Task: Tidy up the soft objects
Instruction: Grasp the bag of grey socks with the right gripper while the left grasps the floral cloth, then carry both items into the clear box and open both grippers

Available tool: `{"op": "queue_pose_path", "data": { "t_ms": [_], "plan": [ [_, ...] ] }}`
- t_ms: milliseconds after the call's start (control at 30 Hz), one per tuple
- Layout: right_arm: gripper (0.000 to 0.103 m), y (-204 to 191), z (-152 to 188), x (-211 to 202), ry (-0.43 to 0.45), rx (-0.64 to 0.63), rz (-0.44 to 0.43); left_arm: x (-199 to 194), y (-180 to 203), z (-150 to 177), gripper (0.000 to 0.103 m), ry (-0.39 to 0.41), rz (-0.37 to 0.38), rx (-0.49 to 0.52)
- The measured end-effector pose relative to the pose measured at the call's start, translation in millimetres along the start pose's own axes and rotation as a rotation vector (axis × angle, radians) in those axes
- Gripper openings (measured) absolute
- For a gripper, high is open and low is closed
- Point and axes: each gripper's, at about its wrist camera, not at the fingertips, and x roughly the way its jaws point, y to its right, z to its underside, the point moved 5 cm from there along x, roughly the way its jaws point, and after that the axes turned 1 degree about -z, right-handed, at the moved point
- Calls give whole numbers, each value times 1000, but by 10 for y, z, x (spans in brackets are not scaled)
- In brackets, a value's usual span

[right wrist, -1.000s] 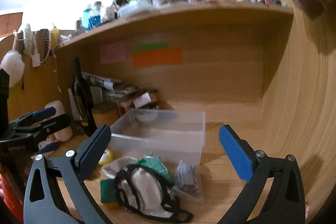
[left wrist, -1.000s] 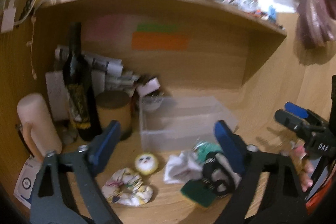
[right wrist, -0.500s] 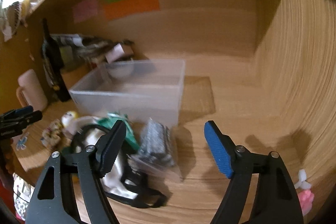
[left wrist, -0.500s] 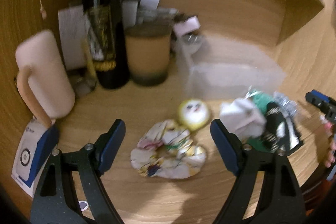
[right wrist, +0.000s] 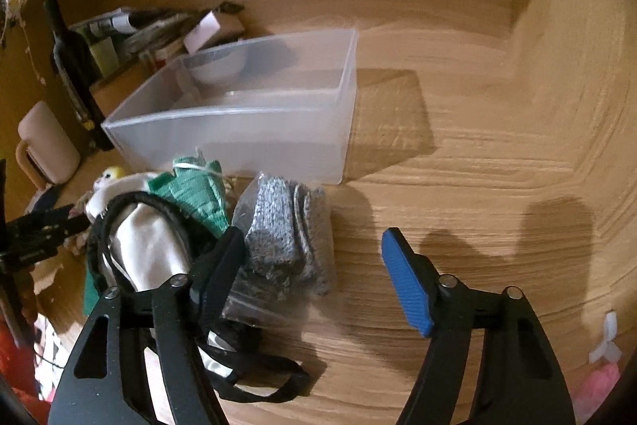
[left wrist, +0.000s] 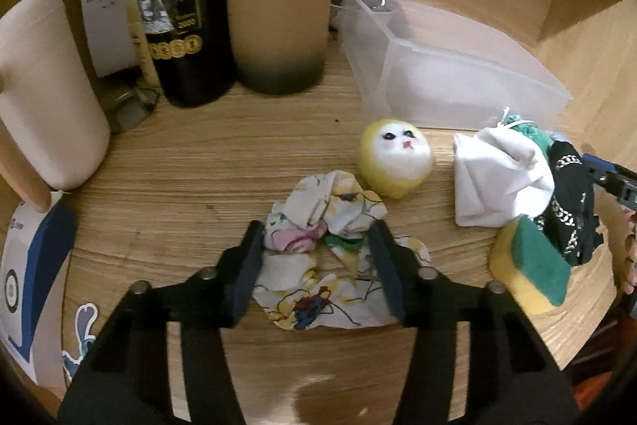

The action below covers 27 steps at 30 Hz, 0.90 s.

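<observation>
Left tongs (left wrist: 318,245) now down w/ pads either side of the floral cloth (left wrist: 330,257), not clamped yet; pinch mid-bunch. Right tongs (right wrist: 314,265) apart over grey socks (right wrist: 286,237).

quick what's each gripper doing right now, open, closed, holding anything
Left gripper: closing around the crumpled floral-print cloth; firm grip cannot be told.
Right gripper: open, holding nothing, over the bagged grey knitted fabric.

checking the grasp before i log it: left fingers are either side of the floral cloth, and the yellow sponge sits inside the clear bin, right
Not quite. The left wrist view shows the yellow sponge on the wooden desk, outside the clear bin. The left fingers do sit either side of the floral cloth.
</observation>
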Motion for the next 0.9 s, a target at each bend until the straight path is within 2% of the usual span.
{"op": "queue_pose_path", "data": {
  "t_ms": [100, 167, 233, 300, 633, 900],
  "plan": [
    [52, -26, 20, 88, -40, 3, -26, -16, 32, 30, 36, 6, 21, 3],
    [38, -28, 41, 152, -67, 10, -43, -19, 42, 46, 27, 7, 37, -1],
    [34, -23, 54, 154, -64, 21, -49, -62, 45, 59, 14, 15, 39, -11],
    [29, -19, 52, 116, -49, 29, -51, -83, 41, 44, 10, 25, 36, -20],
    [25, 3, -40, -226, 76, 20, -19, -473, 92, -63, 8, 127, 23, -16],
    [25, -51, -229, -509, 189, -3, -30, -803, 232, -402, 8, 263, 17, 14]
  ]
}}
